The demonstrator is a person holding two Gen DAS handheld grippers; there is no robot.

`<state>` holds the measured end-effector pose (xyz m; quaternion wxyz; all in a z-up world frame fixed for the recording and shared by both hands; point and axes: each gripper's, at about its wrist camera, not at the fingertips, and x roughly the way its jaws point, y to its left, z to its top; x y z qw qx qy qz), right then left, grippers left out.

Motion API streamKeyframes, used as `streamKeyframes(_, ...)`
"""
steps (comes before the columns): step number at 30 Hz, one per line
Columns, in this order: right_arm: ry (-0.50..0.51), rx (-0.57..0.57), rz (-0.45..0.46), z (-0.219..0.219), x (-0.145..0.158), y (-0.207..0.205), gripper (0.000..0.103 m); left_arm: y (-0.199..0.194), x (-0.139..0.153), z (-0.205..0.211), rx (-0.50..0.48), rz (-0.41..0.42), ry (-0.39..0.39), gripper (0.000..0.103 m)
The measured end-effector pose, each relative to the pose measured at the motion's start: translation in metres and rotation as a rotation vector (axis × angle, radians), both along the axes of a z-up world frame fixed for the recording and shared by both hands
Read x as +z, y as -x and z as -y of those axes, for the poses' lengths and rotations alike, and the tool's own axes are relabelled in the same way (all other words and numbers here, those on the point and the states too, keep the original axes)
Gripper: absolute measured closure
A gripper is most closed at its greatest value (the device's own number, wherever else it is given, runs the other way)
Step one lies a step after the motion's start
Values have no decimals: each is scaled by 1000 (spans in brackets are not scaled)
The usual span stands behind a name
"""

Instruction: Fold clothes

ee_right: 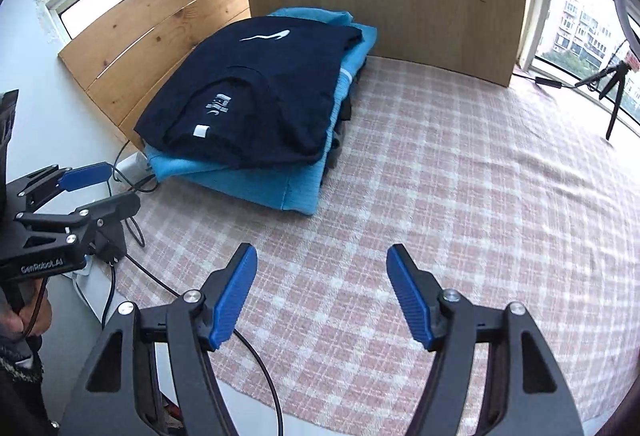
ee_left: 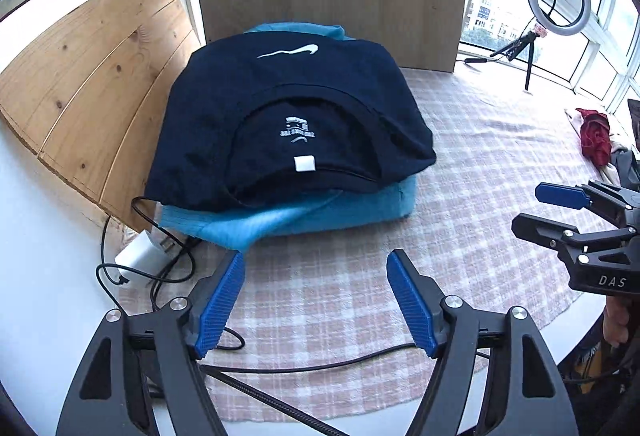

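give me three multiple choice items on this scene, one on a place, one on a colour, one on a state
1. Where does the navy shirt lie?
A. on the blue garment
B. on the bare checked cloth
C. on the plank

2. What colour are the gripper pads?
A. red
B. blue
C. white

3. What state is the left gripper in?
A. shut on the navy shirt
B. shut on a cable
C. open, nothing between its pads

Answers:
1 A: the blue garment sticks out beneath the shirt's front edge.
2 B: ribbed blue pads line both grippers' fingers.
3 C: only the checked cloth shows in the gap between its pads.
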<state>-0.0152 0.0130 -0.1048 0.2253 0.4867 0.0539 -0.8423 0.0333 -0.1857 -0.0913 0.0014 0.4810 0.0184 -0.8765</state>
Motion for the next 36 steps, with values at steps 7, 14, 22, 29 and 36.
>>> streamKeyframes(7, 23, -26, 5, -44, 11, -16, 36, -29, 15, -36, 42, -14, -15, 28)
streamKeyframes(14, -1, -3, -7, -104, 19, -31, 36, -51, 29, -90, 108, -27, 0, 28)
streamKeyframes(22, -24, 56, -42, -164, 27, -54, 36, -74, 31, -141, 222, -7, -18, 28)
streamKeyframes(29, -9, 88, -43, -202, 20, -63, 36, -95, 27, -169, 294, -6, -33, 28)
streamKeyframes(36, -5, 125, -45, -212, 17, -72, 36, -111, 31, -184, 318, -13, -43, 27)
